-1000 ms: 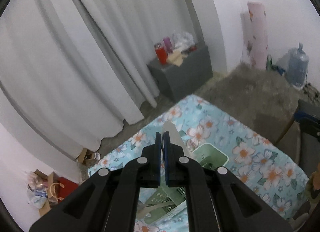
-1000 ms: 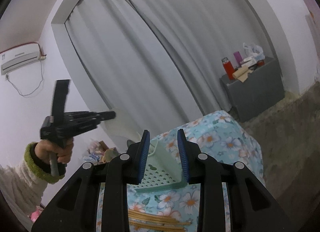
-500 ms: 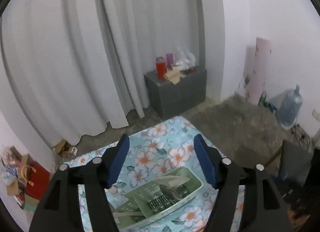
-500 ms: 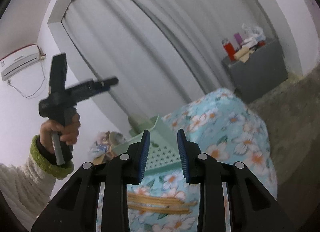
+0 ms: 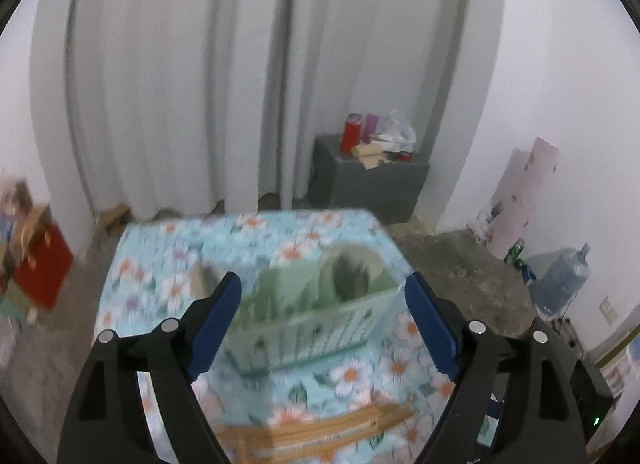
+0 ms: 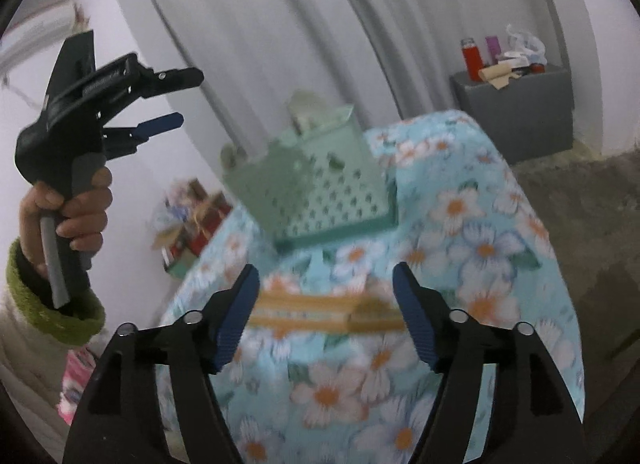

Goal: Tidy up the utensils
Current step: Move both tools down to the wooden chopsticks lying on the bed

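Both claws opening, nothing between the pads: left claw (image 5: 324, 304) spread wide over the tabletop (image 5: 168, 260), right claw (image 6: 326, 300) likewise spread and empty. Seen also from the right wrist view, left claw (image 6: 176, 98) raised off the tabletop's left side, gripped by a hand (image 6: 76, 208) in a green-cuffed sleeve (image 6: 52, 316), jaws parted. Tabletop covered in a flowered cloth, far edge and far right corner in plain sight in the left view, bare floor (image 5: 460, 260) past them; right edge dropping away in the right view, with open floor beyond. Free air above the cloth around both claws. Curtain (image 5: 200, 84) across the back, grey box (image 5: 372, 184) with a red bottle (image 5: 350, 136) in the corner, well apart from the tabletop. Against the earlier frames: left claw gone from fully pinched shut to wide, rolled level and brought lower, so the basket now sits framed between its fingers instead of below them; right claw widened from a narrow gap and dipped toward the cloth. Green basket (image 5: 320, 312) standing on the tabletop ahead of the left claw, between its blue pads (image 5: 216, 320) in the picture but not touched, blurred. Wooden utensils (image 6: 320, 310) lying flat across the cloth just in front of the right claw, between its pads in view, nearer than the basket (image 6: 320, 184); contact not discernible through the blur. Same wooden utensils (image 5: 320, 428) low between the left fingers.
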A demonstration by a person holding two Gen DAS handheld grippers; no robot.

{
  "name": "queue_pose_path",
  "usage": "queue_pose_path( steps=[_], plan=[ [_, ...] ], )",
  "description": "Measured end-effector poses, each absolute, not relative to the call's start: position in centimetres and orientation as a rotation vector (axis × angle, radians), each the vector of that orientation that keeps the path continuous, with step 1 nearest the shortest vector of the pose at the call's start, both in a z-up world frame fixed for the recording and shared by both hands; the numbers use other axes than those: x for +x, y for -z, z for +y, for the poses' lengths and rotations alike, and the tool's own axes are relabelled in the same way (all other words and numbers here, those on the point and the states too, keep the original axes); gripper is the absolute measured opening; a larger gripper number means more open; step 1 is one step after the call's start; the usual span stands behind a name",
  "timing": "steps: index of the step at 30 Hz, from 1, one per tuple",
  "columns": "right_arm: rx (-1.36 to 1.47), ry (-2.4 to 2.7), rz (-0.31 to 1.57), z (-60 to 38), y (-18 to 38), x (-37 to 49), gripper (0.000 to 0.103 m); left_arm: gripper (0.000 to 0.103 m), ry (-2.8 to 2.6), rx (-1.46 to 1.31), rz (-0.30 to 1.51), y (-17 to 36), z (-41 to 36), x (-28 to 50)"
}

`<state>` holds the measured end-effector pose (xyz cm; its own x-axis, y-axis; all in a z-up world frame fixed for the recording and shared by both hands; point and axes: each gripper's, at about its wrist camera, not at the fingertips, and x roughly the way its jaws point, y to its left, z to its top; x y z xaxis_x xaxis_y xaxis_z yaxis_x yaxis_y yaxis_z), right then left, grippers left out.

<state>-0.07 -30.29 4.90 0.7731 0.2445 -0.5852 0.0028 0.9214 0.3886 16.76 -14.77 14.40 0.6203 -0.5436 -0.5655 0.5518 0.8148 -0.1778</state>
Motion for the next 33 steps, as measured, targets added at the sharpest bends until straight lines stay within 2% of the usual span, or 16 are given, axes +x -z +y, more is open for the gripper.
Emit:
queue_pose_path(
  steps=[9, 14, 25, 33],
  plan=[
    [0.221, -0.104, 0.798, -25.5, -1.7, -2.5, 0.088, 0.082, 0.531, -0.107, 0.819, -7.0, -10.8, 13.9],
    [0.115, -0.06, 0.841, -23.6, -0.2, -2.5, 0.093, 0.082, 0.469, -0.171, 0.89, -3.8, -9.0, 12.9],
    [0.084, -0.024, 0.982, -22.6, 3.2, -1.4, 0.095, 0.082, 0.407, -0.234, 0.962, -0.2, -6.1, 13.3],
    [0.127, -0.021, 0.993, -23.1, 4.0, -1.0, 0.095, 0.082, 0.387, -0.22, 0.975, 0.4, -6.2, 14.3]
  ],
)
